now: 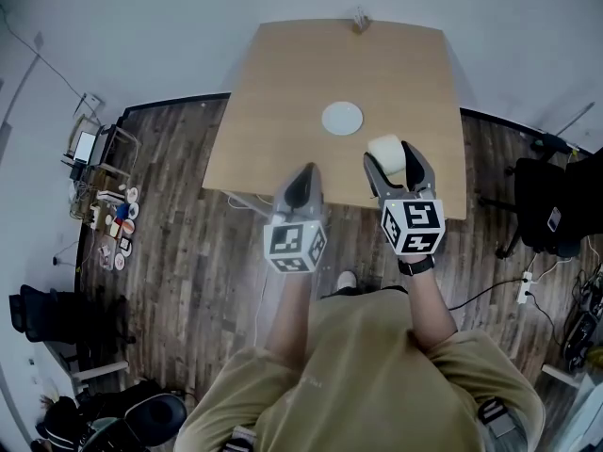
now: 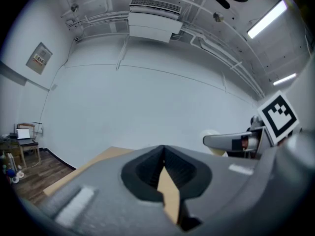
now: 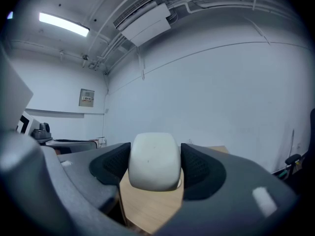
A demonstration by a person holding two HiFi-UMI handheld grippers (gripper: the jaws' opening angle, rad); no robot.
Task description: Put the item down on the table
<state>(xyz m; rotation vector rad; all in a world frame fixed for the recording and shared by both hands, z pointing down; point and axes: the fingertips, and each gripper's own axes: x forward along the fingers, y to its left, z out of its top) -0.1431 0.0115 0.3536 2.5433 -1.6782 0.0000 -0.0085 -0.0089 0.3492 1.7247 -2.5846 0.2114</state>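
**White item held over the table's near right side**

Our right claw (image 3: 153, 167) is clamped on the white item (image 3: 153, 159), one jaw pressing each side. We judge that it hangs above the near right part of the table (image 1: 283, 92), so the way is straight down. A white disc (image 1: 342, 119) lies near, further in and leftward. Our left claw (image 2: 165, 168) is closed, empty, by the near edge.

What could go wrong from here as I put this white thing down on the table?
1. The right gripper pinches the white rounded item on its curved sides; it may slip before touching down.
2. It hangs close to the white disc on the table; it might land on the disc's rim and tip.
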